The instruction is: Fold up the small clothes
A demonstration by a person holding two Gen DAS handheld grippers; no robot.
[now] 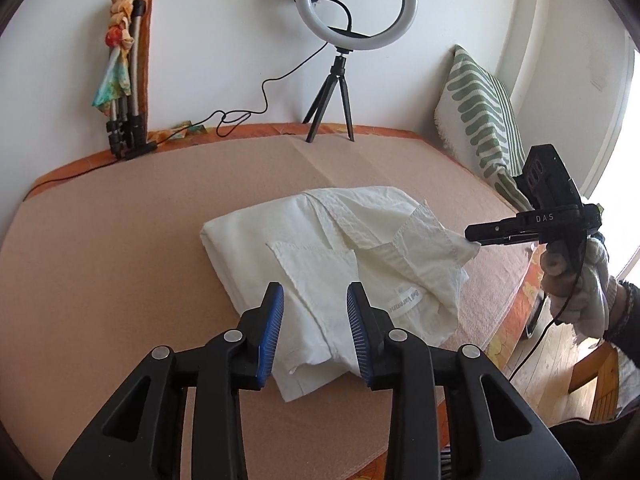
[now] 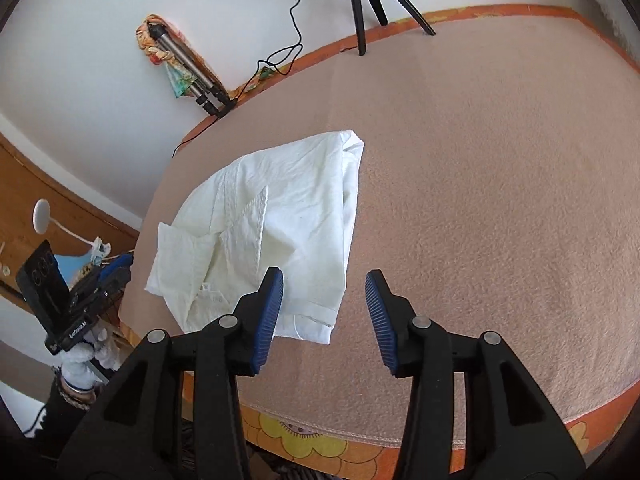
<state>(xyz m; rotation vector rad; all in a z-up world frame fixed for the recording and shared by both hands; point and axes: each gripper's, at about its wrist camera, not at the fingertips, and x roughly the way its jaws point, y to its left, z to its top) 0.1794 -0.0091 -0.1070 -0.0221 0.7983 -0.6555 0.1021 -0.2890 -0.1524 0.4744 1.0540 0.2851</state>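
Note:
A small white shirt (image 1: 320, 256) lies partly folded on the pink blanket (image 1: 120, 264); it also shows in the right wrist view (image 2: 280, 224). My left gripper (image 1: 316, 320) is open, its blue pads just above the shirt's near edge, holding nothing. In the left wrist view the right gripper (image 1: 474, 240) looks shut on a corner of the shirt and lifts it at the right side. In the right wrist view my right gripper (image 2: 324, 312) has its pads apart with no cloth between them, above the shirt's near corner. The two views disagree about it.
A ring light on a black tripod (image 1: 336, 92) stands at the blanket's far edge, its cable running left. Folded tripods wrapped in colourful cloth (image 1: 124, 92) lean on the wall. A green-patterned cushion (image 1: 480, 116) stands at the right. The bed edge (image 2: 360, 440) is near.

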